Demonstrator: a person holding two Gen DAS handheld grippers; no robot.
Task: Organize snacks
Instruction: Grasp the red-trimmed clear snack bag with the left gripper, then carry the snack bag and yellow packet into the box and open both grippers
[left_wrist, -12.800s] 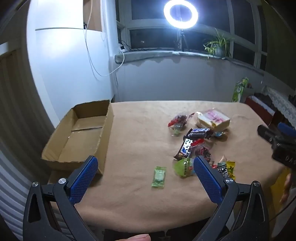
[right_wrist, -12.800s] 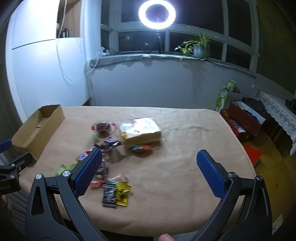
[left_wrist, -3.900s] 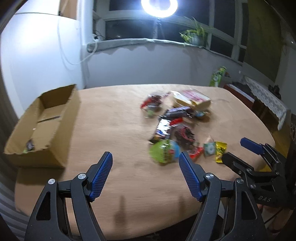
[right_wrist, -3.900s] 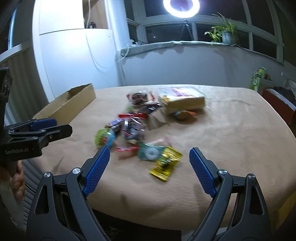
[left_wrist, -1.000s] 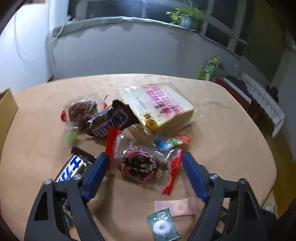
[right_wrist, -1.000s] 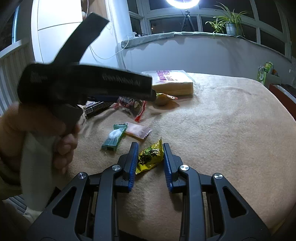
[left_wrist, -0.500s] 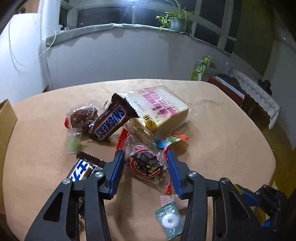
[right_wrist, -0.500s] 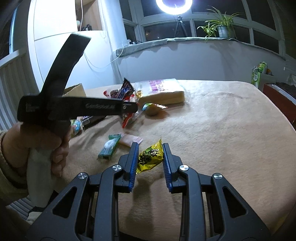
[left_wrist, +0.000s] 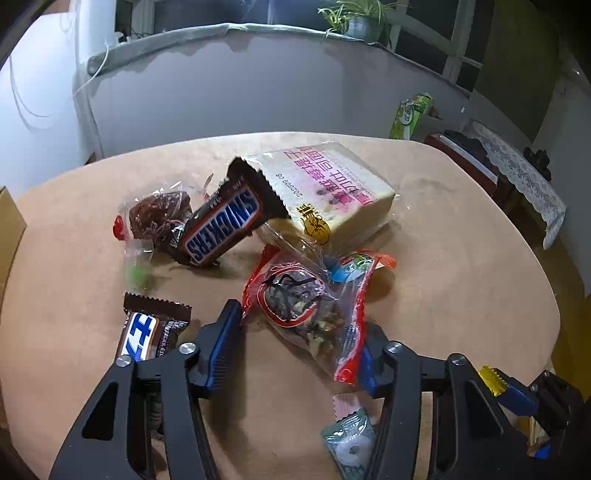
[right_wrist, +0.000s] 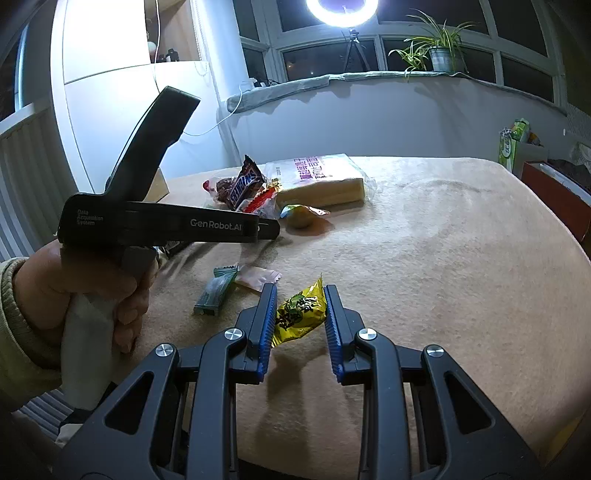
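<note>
My left gripper (left_wrist: 295, 350) is shut on a clear, red-edged packet of nuts (left_wrist: 306, 302) and holds it above the table; a Snickers bar (left_wrist: 225, 225) is lifted with it, leaning on the pack. My right gripper (right_wrist: 300, 321) is shut on a yellow candy packet (right_wrist: 299, 314), held just above the tan tablecloth (right_wrist: 443, 258). The left gripper's body (right_wrist: 166, 225) and the hand holding it show in the right wrist view.
A large pink-printed cake pack (left_wrist: 325, 192), a dark wrapped snack (left_wrist: 159, 214), a blue-label bar (left_wrist: 144, 336), a green mint packet (left_wrist: 351, 446) and a pink sachet (right_wrist: 258, 277) lie on the table. The cardboard box edge (left_wrist: 7, 229) is at far left.
My left gripper closed on the nut packet and lifted it, with the Snickers bar rising too. My right gripper stays shut on the yellow packet, raised slightly.
</note>
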